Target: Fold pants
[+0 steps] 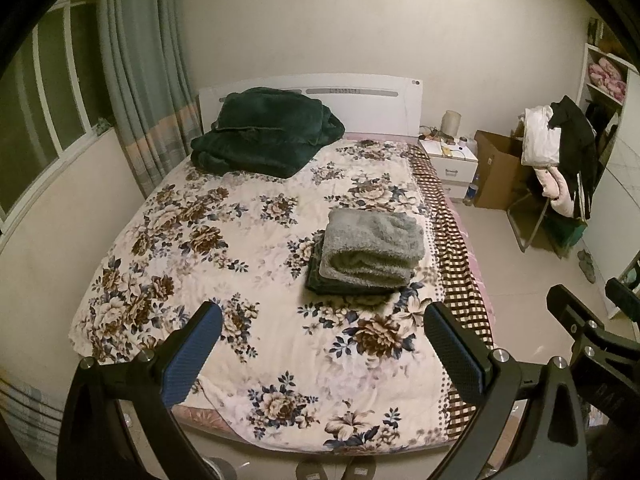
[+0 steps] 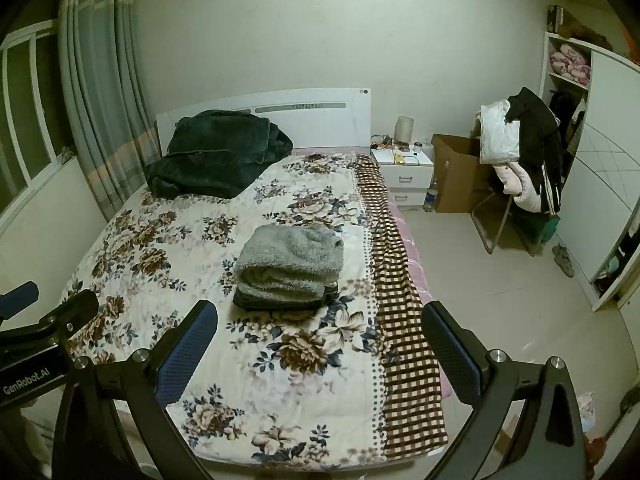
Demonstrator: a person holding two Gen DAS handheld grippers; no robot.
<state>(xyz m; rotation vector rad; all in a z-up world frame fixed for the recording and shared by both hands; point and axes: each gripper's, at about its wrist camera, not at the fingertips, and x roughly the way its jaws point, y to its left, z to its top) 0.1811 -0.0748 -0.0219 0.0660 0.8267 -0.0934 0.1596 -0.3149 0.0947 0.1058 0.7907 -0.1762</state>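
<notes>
Grey fleece pants lie folded on top of a dark folded garment on the right half of the floral bed cover. They also show in the right wrist view, on the dark garment. My left gripper is open and empty, held above the foot of the bed, well short of the stack. My right gripper is open and empty, beside the left one and equally far from the stack. The right gripper's body shows at the right edge of the left wrist view.
A dark green blanket is heaped at the headboard. A checked blanket runs along the bed's right edge. A white nightstand, cardboard box and chair piled with clothes stand right of the bed. Slippers lie on the floor.
</notes>
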